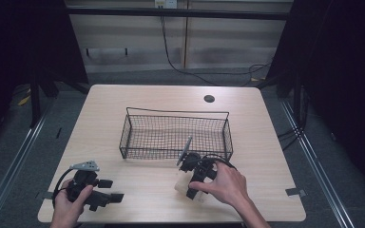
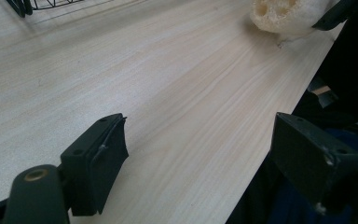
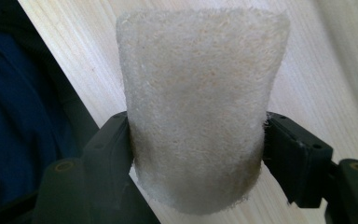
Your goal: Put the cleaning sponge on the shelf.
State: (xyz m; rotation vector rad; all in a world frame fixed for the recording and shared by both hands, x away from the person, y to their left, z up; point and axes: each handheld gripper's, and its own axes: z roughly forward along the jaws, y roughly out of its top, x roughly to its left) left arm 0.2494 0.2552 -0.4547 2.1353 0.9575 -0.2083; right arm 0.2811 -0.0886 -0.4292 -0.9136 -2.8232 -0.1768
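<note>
- The right gripper (image 3: 198, 154) has its jaws pressed on either side of a loofah sponge (image 3: 200, 102), which sits on the wooden table (image 1: 138, 180) near its front edge, just in front of the wire basket (image 1: 176, 135).
- The likely step is lifting the loofah and taking it to the basket — judging from the hold and the basket close by.
- To do it well: squeeze only as much as needed, since the loofah looks soft and would deform; lift straight up until clear of the basket's near wall, then move over the mesh and let go low.
- The loofah is a pale cream cylinder with a fuzzy, fibrous skin; its end (image 2: 284, 14) shows round holes in the left gripper view.
- The left gripper (image 2: 205, 154) has its jaws wide apart and empty — resting low over the table's front left corner, well apart from the loofah.
</note>
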